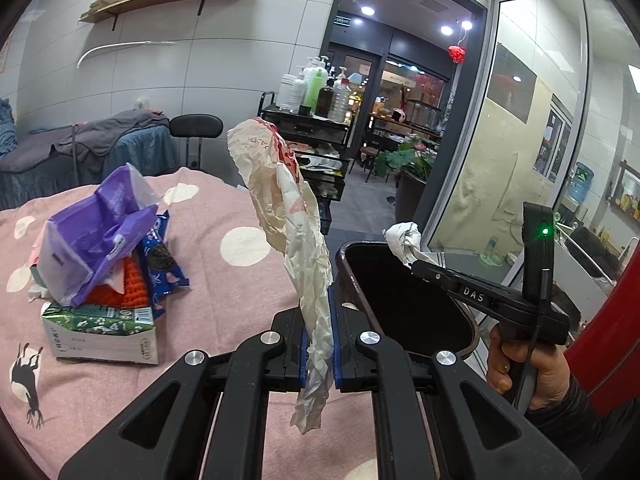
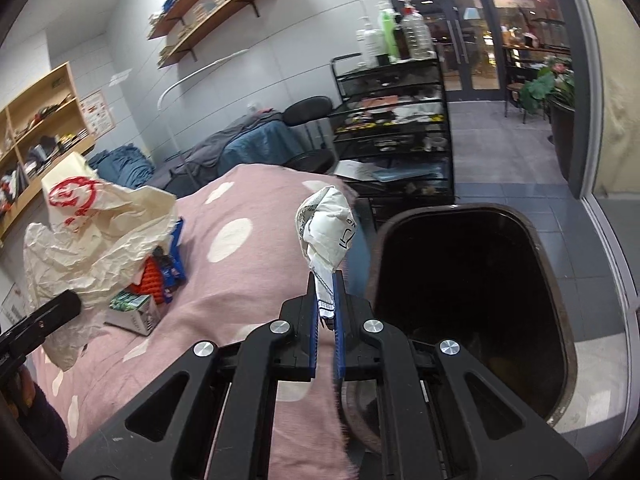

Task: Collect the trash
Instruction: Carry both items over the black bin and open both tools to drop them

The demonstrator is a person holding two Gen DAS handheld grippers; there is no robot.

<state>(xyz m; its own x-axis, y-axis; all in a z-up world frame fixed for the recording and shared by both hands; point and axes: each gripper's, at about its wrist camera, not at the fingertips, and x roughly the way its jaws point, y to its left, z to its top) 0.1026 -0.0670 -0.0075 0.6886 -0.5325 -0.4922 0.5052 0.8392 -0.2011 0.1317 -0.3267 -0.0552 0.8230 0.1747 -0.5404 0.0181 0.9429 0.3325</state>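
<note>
My left gripper (image 1: 319, 312) is shut on a long crumpled cream paper bag (image 1: 288, 216) with red print, which stands up above the pink bed cover; the same bag (image 2: 96, 236) shows at the left of the right wrist view. My right gripper (image 2: 326, 300) is shut on a small crumpled white paper wad (image 2: 326, 232), held just left of the dark trash bin (image 2: 472, 300). In the left wrist view that wad (image 1: 404, 240) hangs over the bin's rim (image 1: 344, 256), with the right gripper (image 1: 416, 266) held by a hand.
A pile of trash lies on the pink spotted bed cover (image 1: 224, 280): a purple wrapper (image 1: 92, 240), a blue cookie packet (image 1: 160, 256), a green-and-white carton (image 1: 100, 332). A black trolley (image 2: 392, 128) with bottles stands behind the bed. Glass wall (image 1: 520, 140) at the right.
</note>
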